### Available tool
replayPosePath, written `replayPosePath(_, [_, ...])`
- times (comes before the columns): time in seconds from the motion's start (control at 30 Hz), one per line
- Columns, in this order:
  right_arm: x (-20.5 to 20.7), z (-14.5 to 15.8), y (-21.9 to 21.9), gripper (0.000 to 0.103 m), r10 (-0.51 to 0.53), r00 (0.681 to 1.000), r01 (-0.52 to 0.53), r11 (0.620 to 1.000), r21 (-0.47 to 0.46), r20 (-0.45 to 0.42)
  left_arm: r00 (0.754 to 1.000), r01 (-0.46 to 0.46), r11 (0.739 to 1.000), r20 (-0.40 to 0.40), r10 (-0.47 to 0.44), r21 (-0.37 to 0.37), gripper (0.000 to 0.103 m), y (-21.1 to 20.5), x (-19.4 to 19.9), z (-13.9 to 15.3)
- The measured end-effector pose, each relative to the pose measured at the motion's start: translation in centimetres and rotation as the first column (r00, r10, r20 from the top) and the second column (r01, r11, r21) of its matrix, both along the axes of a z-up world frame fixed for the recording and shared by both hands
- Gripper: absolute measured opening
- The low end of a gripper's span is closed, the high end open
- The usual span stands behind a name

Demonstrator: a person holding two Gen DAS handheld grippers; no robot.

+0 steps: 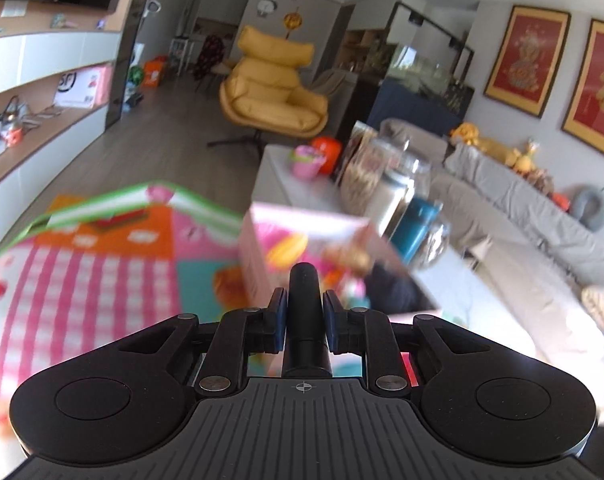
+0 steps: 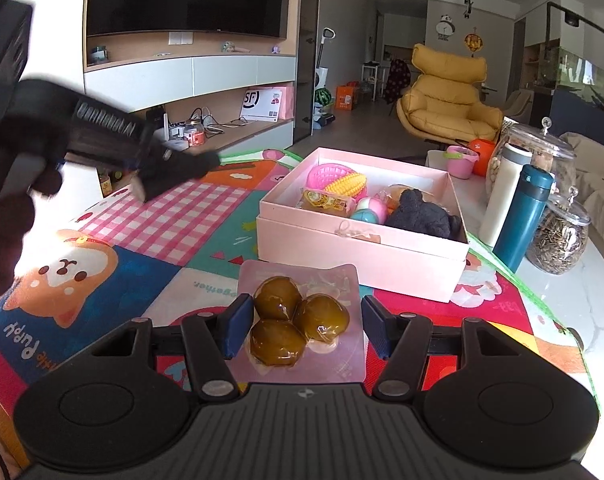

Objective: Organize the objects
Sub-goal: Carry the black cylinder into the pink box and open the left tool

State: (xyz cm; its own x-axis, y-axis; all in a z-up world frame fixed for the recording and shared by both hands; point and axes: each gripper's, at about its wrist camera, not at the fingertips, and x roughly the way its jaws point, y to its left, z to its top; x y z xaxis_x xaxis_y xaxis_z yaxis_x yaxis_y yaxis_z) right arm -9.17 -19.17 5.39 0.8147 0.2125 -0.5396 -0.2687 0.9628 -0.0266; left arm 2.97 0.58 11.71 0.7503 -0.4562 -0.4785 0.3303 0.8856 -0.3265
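My left gripper (image 1: 304, 304) is shut on a black stick (image 1: 304, 292) that pokes out ahead of its fingertips, above the play mat (image 1: 101, 264) and near the blurred pink box (image 1: 314, 228). The right wrist view shows that left gripper (image 2: 157, 168) blurred at upper left, in a dark-gloved hand (image 2: 1, 236), with the black stick (image 2: 193, 162) pointing at the box. My right gripper (image 2: 304, 308) is shut on a pink packet of three brown balls (image 2: 302, 316), its pads on the packet's side edges. The open pink box (image 2: 362, 252) beyond holds toy corn (image 2: 348, 186), a ball and a black plush (image 2: 420, 214).
Right of the box stand a teal flask (image 2: 522, 216), a white bottle (image 2: 504, 192) and glass jars (image 2: 560, 240) on a white marble table (image 2: 574, 292). A pink bucket (image 2: 460, 162) sits behind. A yellow armchair (image 2: 446, 92) and a shelf unit (image 2: 229, 120) lie farther off.
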Motion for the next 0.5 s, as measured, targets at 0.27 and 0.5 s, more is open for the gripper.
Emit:
replayPosePath(0.27, [0.5,0.0,-0.7,0.059,-0.014,1.000,0.014,1.000,0.015,-0.005,0.997,-0.017,0.989,-0.079,0.006,-0.144,0.024,-4.2,9.6,-2.2])
replayPosePath(0.5, [1.7,0.1,-2.2,0.059,-0.052,0.998,0.053,0.998,0.029,-0.036,0.999,-0.049,0.994,-0.001,0.049,-0.093,0.024,-1.2,4.3,-4.1])
